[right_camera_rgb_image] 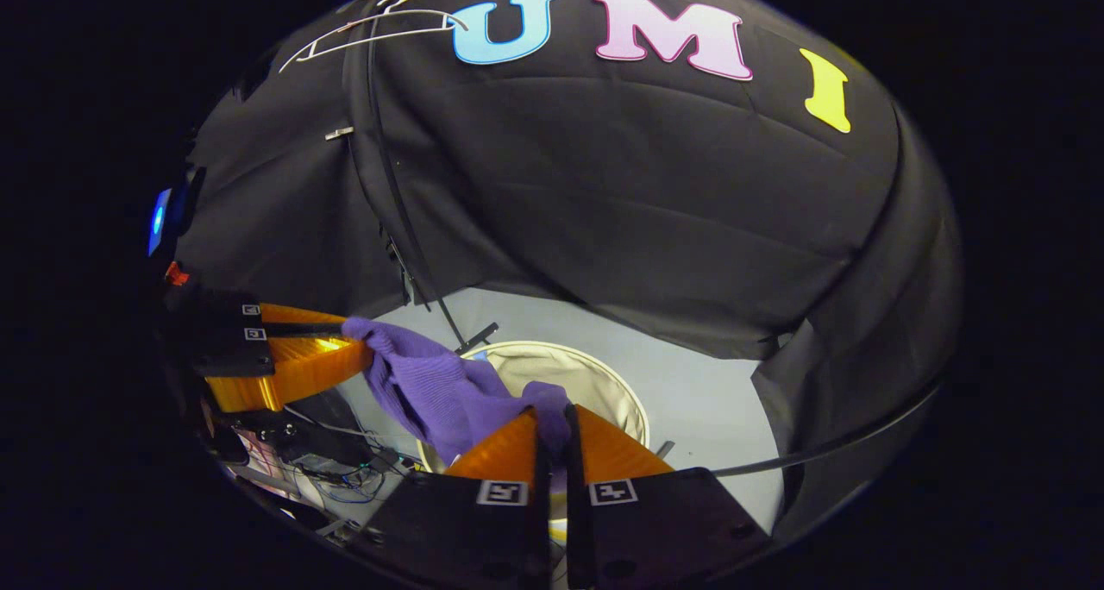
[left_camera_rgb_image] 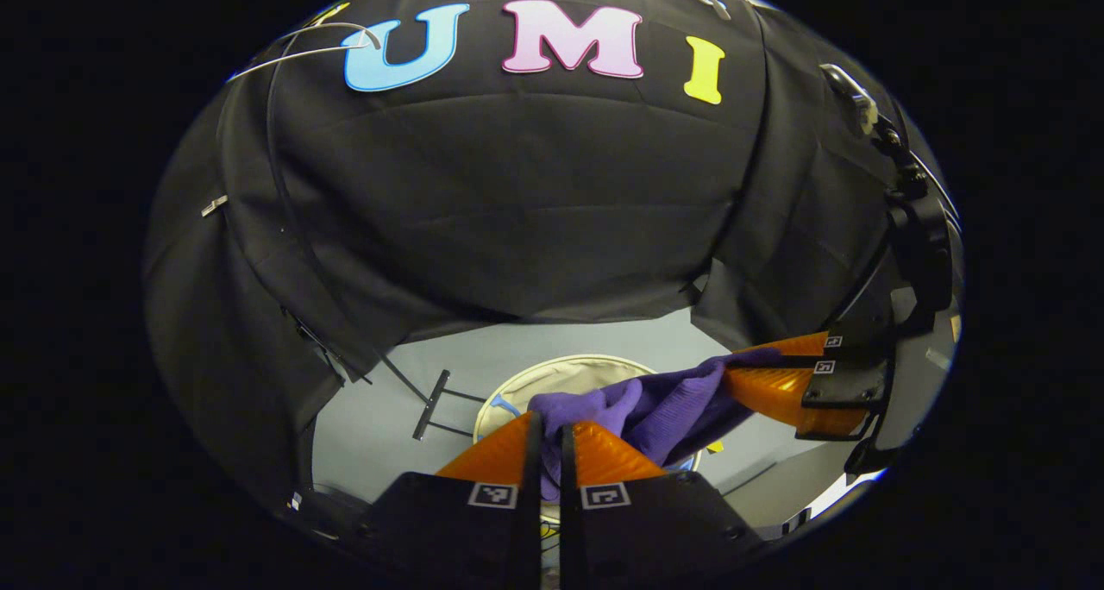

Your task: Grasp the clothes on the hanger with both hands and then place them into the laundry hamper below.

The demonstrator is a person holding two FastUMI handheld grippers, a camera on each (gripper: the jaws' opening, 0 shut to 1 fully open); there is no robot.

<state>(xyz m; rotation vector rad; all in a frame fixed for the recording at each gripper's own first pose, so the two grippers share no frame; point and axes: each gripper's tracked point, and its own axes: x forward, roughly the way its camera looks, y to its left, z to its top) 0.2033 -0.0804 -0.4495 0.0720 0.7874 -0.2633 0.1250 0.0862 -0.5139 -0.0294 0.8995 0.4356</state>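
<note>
Purple garment [left_camera_rgb_image: 655,404]: pinched by left gripper [left_camera_rgb_image: 552,439] and right gripper [right_camera_rgb_image: 552,426], off hanger [right_camera_rgb_image: 371,34], above hamper [right_camera_rgb_image: 604,374] at 6 o'clock. Remaining: lower, release.

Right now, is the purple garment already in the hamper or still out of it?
Still out: the purple garment hangs stretched between both closed grippers above the hamper, each end pinched between jaws.

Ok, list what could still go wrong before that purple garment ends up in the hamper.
1. The purple garment is stretched between the left gripper and the right gripper, each pinching only an edge; a slip on one side could swing it wide of the hamper.
2. The hamper's opening sits partly off to one side of the garment, so releasing now might drape cloth over the rim.
3. The black stand leg beside the hamper could snag trailing fabric.
</note>
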